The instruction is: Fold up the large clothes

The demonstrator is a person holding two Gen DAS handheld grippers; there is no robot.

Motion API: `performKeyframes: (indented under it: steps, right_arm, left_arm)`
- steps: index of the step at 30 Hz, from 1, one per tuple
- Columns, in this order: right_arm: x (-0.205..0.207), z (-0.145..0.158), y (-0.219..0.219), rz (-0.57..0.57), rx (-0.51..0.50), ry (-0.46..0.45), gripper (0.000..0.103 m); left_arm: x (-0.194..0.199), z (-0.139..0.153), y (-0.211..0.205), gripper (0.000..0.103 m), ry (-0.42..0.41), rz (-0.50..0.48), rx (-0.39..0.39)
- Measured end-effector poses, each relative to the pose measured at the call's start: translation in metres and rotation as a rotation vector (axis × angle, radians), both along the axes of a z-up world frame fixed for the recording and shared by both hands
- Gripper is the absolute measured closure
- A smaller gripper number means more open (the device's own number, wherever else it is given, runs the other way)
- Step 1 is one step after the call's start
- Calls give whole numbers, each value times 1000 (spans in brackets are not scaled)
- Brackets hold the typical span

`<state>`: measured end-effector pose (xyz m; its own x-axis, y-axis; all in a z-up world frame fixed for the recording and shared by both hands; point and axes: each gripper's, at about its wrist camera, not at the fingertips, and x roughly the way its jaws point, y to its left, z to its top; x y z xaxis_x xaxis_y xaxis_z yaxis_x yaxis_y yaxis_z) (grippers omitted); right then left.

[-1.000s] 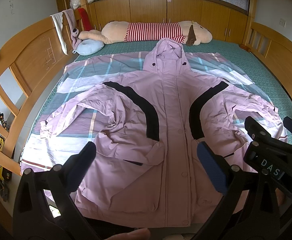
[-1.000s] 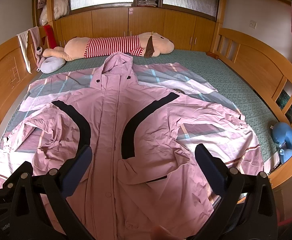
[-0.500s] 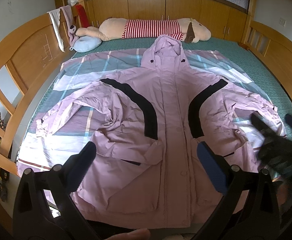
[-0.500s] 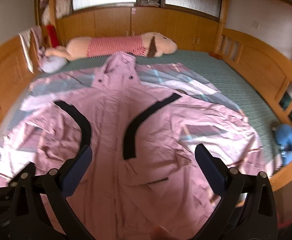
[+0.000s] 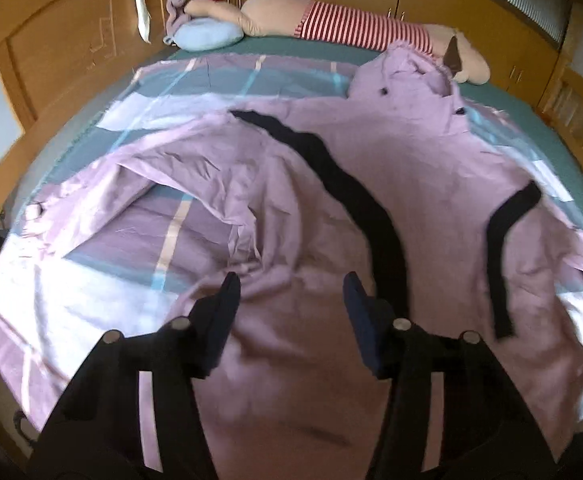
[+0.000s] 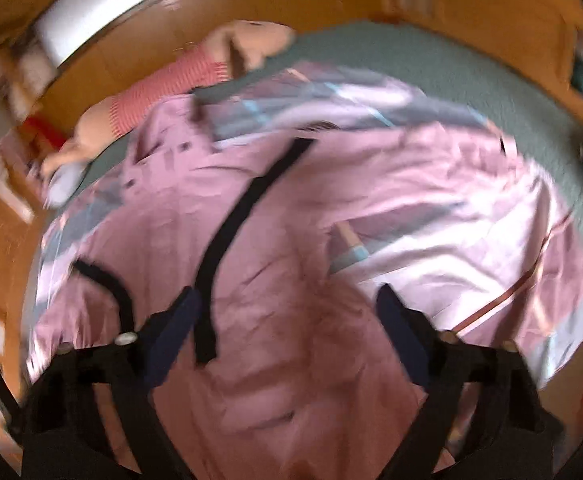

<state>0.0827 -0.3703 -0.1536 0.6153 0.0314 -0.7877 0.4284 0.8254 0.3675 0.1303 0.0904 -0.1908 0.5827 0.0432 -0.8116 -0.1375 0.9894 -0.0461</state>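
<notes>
1. Left gripper point(image 5: 289, 286) gapes wide, gripping nothing, low centre over the lilac hooded jacket point(image 5: 291, 208).
2. Right gripper point(image 6: 287, 300) likewise wide, empty, above jacket point(image 6: 291, 240).
3. No writing legible.

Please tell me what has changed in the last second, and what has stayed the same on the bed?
Both grippers moved down and closer to the pink jacket. The left gripper swung leftward; the right gripper tilted, blurring its view. Both stay open, holding nothing. The jacket stays spread flat, and the striped plush toy remains at the headboard.

bed point(image 5: 531, 120) w/ jacket point(image 5: 331, 208), plush point(image 5: 351, 28)
</notes>
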Motion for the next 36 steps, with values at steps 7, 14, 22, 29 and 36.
performKeyframes:
  steps: [7,14,22,29,36]
  right_arm:
    - [52,-56,-89,-169,203,17,36]
    - [55,-91,-126,-238,425,15,28]
    - [72,-54,-37,12,237,-7,18]
    - [91,-43,100,350,49,-11,16]
    - [102,-99,189,532,-108,87,16]
  left_arm:
    - [26,-19,-7,25,75,-94,-102]
    - [8,8,-26,3,-38,-143,76]
    - [27,0,154,2,-11,155,-658]
    - [39,-42,232,2,88,467,-649]
    - [32,-93,273,2,43,569,-1132]
